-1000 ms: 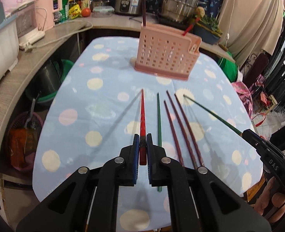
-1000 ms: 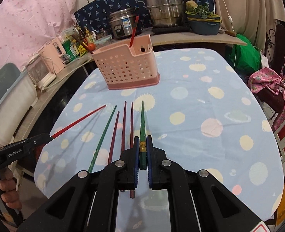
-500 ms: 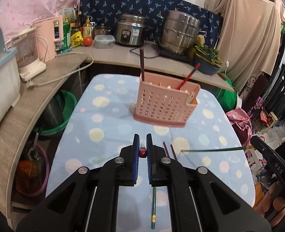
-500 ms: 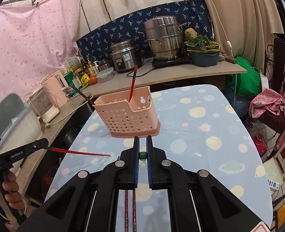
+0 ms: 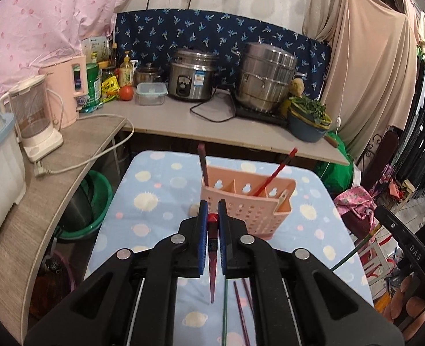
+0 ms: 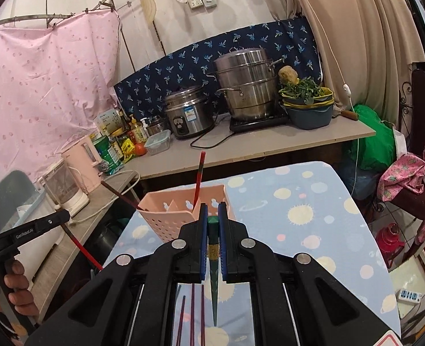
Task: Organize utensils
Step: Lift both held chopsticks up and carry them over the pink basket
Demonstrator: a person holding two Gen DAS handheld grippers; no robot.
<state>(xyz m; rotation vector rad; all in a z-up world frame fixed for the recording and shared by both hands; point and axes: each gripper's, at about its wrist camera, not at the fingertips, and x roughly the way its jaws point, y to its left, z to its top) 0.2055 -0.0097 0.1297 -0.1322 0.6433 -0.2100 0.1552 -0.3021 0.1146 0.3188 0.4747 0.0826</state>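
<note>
Red chopstick (image 5: 212, 248) is seen clamped between the blue pads of the left gripper (image 5: 212, 216) in the left wrist view, thick end up at the fingertips and the thin tip hanging down over the spotted tablecloth (image 5: 154, 201). It's being held near-vertical, probably so it can be dropped tip-first into the pink holder (image 5: 249, 210), which sits just ahead on the table. Two chopsticks are already stood in that holder: a dark one (image 5: 202, 164) at the left end, a red one (image 5: 275, 173) leaning right. A few more, one green (image 5: 225, 311) and some maroon (image 5: 241, 311), are left lying on the cloth below.

From the right wrist view, pretty much the same deal: a green chopstick (image 6: 213, 274) is pinched in the right gripper (image 6: 212, 216), jaws closed on its thick end, tip pointed down. The holder (image 6: 169, 216) is right in front, slightly left. The left gripper (image 6: 39, 227) can be spotted at the left edge with its red stick angled downward. Both sticks look lined up for insertion, though which compartment is meant can't be told.
</note>
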